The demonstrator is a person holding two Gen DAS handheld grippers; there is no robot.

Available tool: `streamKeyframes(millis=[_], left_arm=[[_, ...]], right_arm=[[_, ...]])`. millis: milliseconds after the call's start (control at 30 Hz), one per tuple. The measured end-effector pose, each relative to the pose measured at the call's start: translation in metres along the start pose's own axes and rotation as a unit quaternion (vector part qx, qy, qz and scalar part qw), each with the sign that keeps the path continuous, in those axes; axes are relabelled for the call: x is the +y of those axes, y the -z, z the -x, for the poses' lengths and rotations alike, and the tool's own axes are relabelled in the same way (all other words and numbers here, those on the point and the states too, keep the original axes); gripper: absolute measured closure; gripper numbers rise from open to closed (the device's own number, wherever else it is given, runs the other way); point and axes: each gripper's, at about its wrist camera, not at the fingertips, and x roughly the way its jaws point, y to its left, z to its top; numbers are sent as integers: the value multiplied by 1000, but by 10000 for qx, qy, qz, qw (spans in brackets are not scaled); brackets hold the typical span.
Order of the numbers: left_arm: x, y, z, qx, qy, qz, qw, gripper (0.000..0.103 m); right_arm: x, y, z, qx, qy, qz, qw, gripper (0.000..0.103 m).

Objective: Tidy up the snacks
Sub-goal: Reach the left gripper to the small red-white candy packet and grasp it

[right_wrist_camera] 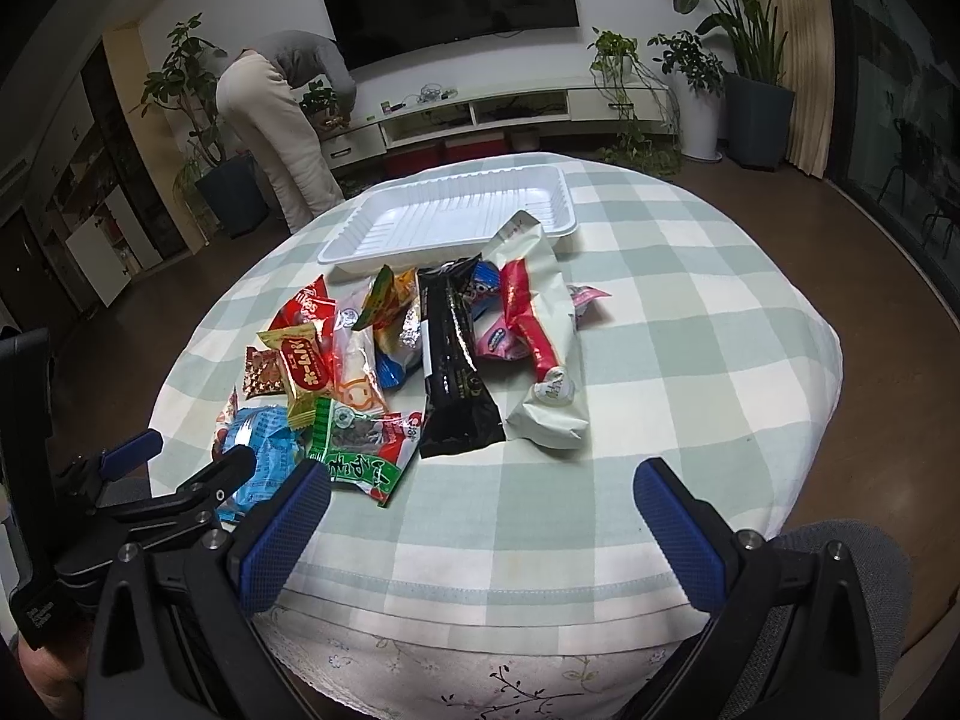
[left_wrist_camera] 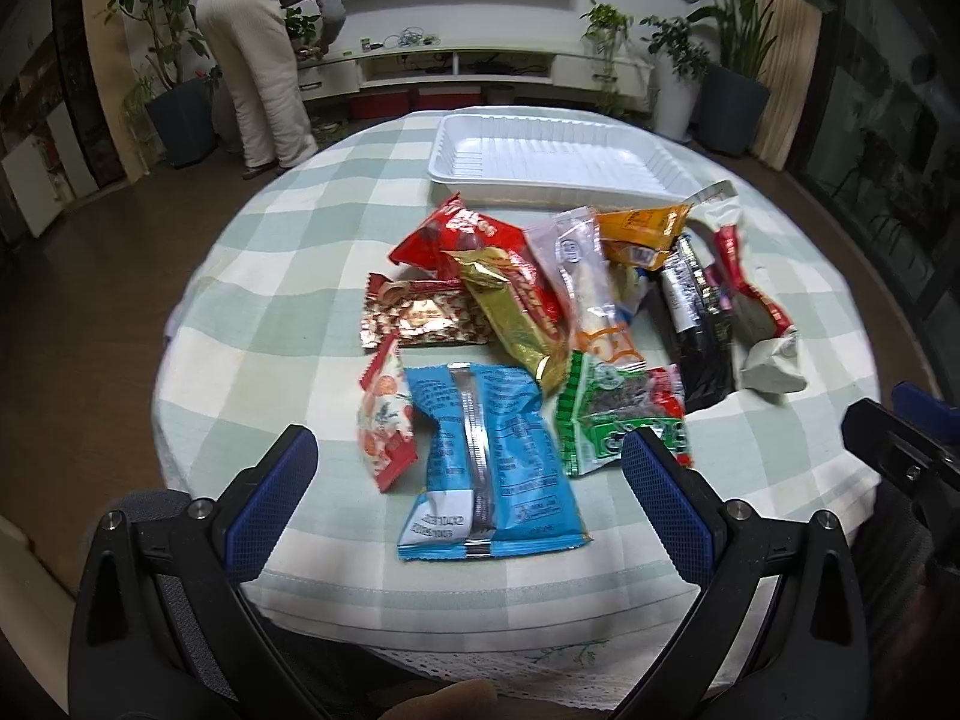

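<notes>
A pile of snack packets lies on the checked tablecloth (left_wrist_camera: 252, 372). Nearest is a blue packet (left_wrist_camera: 486, 468), with a green one (left_wrist_camera: 618, 414), a black one (left_wrist_camera: 696, 324), a white-and-red one (left_wrist_camera: 756, 312) and a red one (left_wrist_camera: 468, 234) behind. An empty white tray (left_wrist_camera: 558, 156) stands beyond the pile; it also shows in the right wrist view (right_wrist_camera: 456, 210). My left gripper (left_wrist_camera: 468, 480) is open, its jaws either side of the blue packet and above it. My right gripper (right_wrist_camera: 480, 510) is open over bare cloth, in front of the black packet (right_wrist_camera: 456, 360) and the white-and-red packet (right_wrist_camera: 543, 348).
The round table's front edge (right_wrist_camera: 480, 606) is close to both grippers. The left gripper (right_wrist_camera: 150, 480) shows at the left of the right wrist view. A person (left_wrist_camera: 264, 54) bends over by the TV cabinet (left_wrist_camera: 480, 63) behind. Potted plants (right_wrist_camera: 750, 48) stand at both sides.
</notes>
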Motion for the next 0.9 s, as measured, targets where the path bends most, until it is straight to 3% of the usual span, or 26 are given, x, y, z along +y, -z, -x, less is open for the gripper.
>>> streamKeyframes(millis=[133,233,300,333,400,600,833,900], left_arm=[[10,5,2,-90,909,-121,9957,0],[15,16,6,-187,784,-254,9964,0],[21,24,4,60,763,-273,9967,0],[28,28,0,348,787,-127,9962,0],[43,28,-3,468,715,217,9961,0],[65,11,-9,479,281,361,9978,0],[45,-14,-28,580,359,82,9976,0],[58,-23,-32,563,466,299,9969,2]], right_arm=[[-3,3,3,-15,-166,-108,9998,0],[-6,4,6,-27,-342,-219,9992,0],[-16,-3,1,-1,-530,-347,9980,0],[-18,-2,-1,20,-631,-429,9971,0],[-20,-1,-4,71,-752,-537,9957,0],[-26,0,-12,268,-957,-569,9934,10],[-33,0,-22,348,-995,-613,9925,10],[-34,1,-23,391,-1021,-602,9922,10]])
